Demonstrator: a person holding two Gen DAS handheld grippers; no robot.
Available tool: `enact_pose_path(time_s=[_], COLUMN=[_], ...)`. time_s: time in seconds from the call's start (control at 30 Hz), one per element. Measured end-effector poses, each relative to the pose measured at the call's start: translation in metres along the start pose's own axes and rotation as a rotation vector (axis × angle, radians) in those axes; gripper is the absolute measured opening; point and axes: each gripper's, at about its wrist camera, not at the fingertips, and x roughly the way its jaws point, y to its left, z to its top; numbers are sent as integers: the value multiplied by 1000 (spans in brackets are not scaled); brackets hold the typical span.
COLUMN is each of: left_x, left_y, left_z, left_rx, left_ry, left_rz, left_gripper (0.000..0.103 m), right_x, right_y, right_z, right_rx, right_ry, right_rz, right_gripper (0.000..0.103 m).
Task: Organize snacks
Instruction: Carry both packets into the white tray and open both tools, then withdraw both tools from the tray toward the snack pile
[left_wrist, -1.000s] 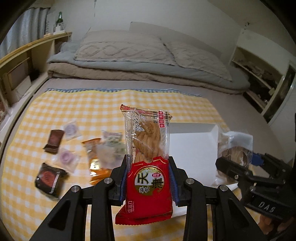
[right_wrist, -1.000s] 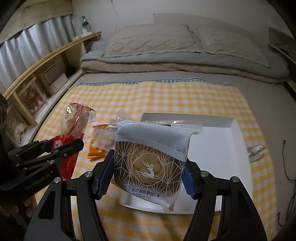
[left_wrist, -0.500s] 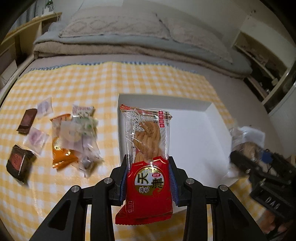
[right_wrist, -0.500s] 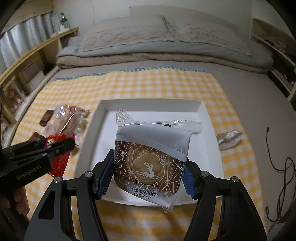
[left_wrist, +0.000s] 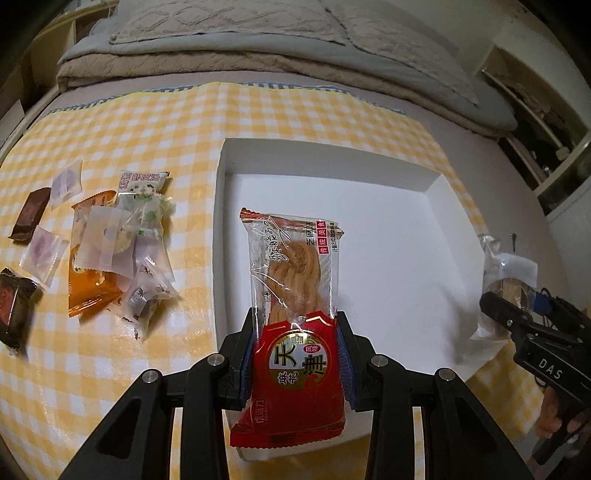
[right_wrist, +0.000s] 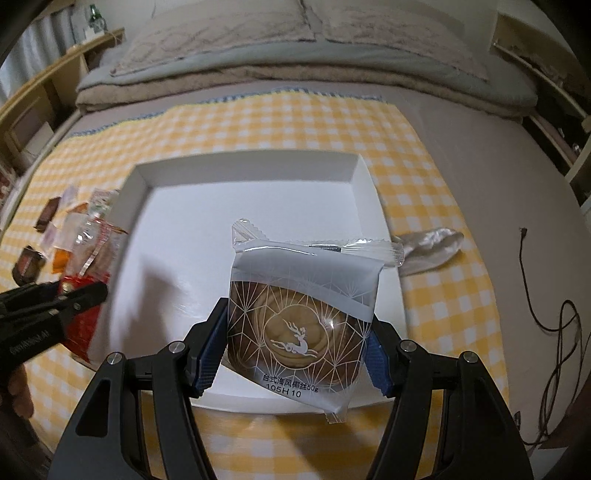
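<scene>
My left gripper (left_wrist: 295, 354) is shut on a red and clear twisted-pastry packet (left_wrist: 295, 295), held over the near left part of the white tray (left_wrist: 399, 229). My right gripper (right_wrist: 297, 343) is shut on a grey pastry packet with a deer print (right_wrist: 303, 317), held over the near edge of the same tray (right_wrist: 177, 236). The right gripper with its packet shows at the right edge of the left wrist view (left_wrist: 517, 317). The left gripper shows at the left of the right wrist view (right_wrist: 55, 299).
Several loose snacks (left_wrist: 110, 236) lie on the yellow checked cloth (left_wrist: 280, 114) left of the tray. A silver wrapper (right_wrist: 432, 247) lies right of the tray. A cable (right_wrist: 554, 306) lies on the bed at the right. Folded bedding and pillows are behind.
Both grippers have moved forward and tilted down over the tray, each still holding its packet. The tray now fills more of both views.
</scene>
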Motion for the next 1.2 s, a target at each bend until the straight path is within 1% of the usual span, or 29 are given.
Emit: enact_pose_path(time_s=[0.03, 0.1, 0.17, 0.2, 0.23, 0.27, 0.33, 0.37, 0.4, 0.43, 0.57, 0.63, 0.73, 0.77, 1.03, 1.13, 1.2], left_x=[1, 4, -1, -2, -4, -5, -6, -7, -7, -10, -17, -21, -31, -34, -62, -77, -89], left_y=[1, 2, 2, 2, 3, 3, 2, 2, 1, 1, 1, 0, -4, -4, -2, -1, 1], left_z=[-2, -1, -7, -7, -8, -9, -10, -12, -14, -14, -20, -22, -23, -24, -31, -34, -36], left_rx=[0, 7, 18, 23, 27, 32, 50, 62, 76, 84, 114, 122, 132, 133, 129, 132, 132], left_ry=[-5, -16, -25, -27, -32, -34, -28, -28, -28, -28, -17, -17, -27, -30, -55, -73, -86], left_rz=[0, 2, 0, 0, -4, -9, -13, -11, -3, 0, 4, 7, 11, 12, 13, 7, 0], left_gripper=[38, 43, 52, 62, 64, 65, 67, 71, 75, 77, 87, 95, 102, 103, 103, 103, 103], right_x=[3, 9, 13, 15, 16, 17, 16, 15, 14, 12, 7, 5, 0, -2, -31, -44, -53], right_y=[-3, -9, -14, -16, -19, -21, -25, -26, -28, -29, -32, -32, -31, -31, -27, -24, -23], right_z=[0, 0, -1, -1, -1, -1, -1, 0, 0, 1, 0, -2, -5, -7, -18, -21, -22], right_rx=[-2, 2, 8, 13, 22, 29, 47, 58, 69, 79, 108, 112, 111, 112, 109, 110, 117], right_ry=[8, 24, 35, 40, 47, 51, 45, 39, 34, 29, 36, 43, 35, 30, -12, -39, -52], right_rz=[-6, -18, -33, -40, -48, -52, -38, -36, -33, -26, 12, 14, 12, 11, 8, -4, 4], right_gripper=[66, 66, 66, 67, 67, 67, 69, 73, 84, 87, 89, 95, 103, 103, 103, 103, 103])
